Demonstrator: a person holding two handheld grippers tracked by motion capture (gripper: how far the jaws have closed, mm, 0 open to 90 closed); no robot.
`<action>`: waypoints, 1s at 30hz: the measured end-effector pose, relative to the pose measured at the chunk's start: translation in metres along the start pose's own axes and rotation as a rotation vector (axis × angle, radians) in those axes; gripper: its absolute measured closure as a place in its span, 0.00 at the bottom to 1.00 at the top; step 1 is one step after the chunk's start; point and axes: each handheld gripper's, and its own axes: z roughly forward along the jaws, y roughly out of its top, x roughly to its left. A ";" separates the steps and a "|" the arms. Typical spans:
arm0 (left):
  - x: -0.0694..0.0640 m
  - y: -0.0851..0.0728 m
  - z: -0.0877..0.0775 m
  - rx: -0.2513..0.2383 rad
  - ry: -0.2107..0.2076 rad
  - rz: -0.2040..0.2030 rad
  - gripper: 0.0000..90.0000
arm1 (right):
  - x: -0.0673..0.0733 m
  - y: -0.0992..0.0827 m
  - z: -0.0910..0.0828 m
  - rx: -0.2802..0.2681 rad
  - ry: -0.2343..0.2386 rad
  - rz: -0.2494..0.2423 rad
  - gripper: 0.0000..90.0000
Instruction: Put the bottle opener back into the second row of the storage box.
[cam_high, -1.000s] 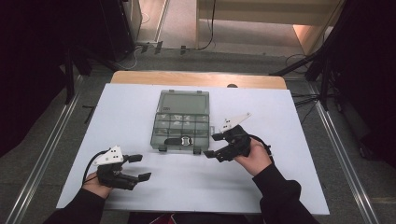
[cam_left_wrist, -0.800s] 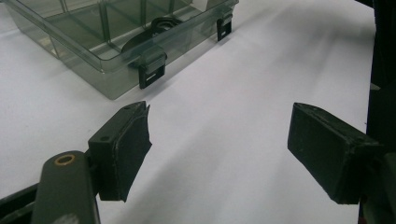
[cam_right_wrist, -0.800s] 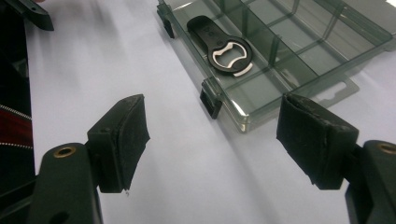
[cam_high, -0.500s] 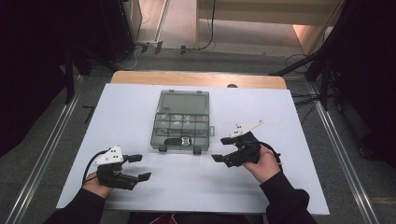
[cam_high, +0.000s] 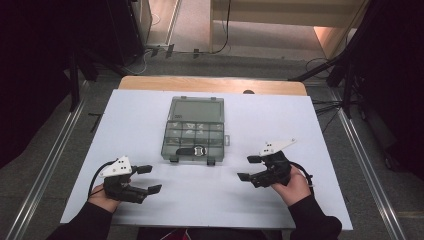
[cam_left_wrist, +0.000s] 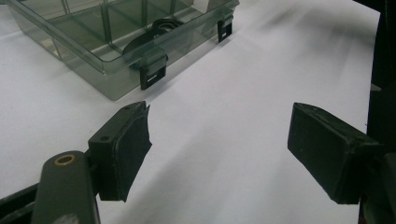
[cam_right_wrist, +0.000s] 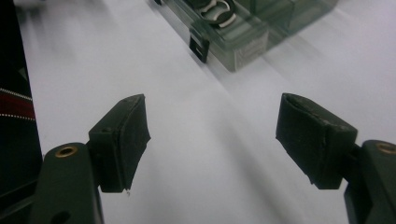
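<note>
— What's in the middle of the desk (cam_high: 150, 115)?
— A flat, smoky see-through plastic box (cam_high: 195, 130), split into small compartments, with two black latches on its near edge. A black-and-white ring-shaped thing (cam_high: 198, 150) lies in a near compartment.
— And the claws?
— The left claw (cam_high: 148, 179) sits at the near left, the right claw (cam_high: 248, 168) at the near right, both well apart from the box. Each has its jaws spread wide, gripping nothing, with dark matte pads (cam_left_wrist: 133, 149) over smooth white desk.

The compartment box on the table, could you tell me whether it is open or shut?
Open: the compartment box has its lid laid back flat behind the divided tray.
</note>
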 end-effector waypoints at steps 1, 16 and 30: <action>0.000 0.000 0.000 0.000 0.000 -0.001 0.23 | 0.000 -0.006 -0.002 -0.014 -0.006 0.015 0.30; 0.000 0.000 -0.001 0.001 0.002 0.001 0.23 | -0.005 -0.037 -0.020 -0.045 -0.059 0.071 0.28; 0.001 0.000 -0.002 -0.007 0.012 -0.002 0.23 | -0.007 -0.058 -0.032 -0.076 -0.098 0.099 0.27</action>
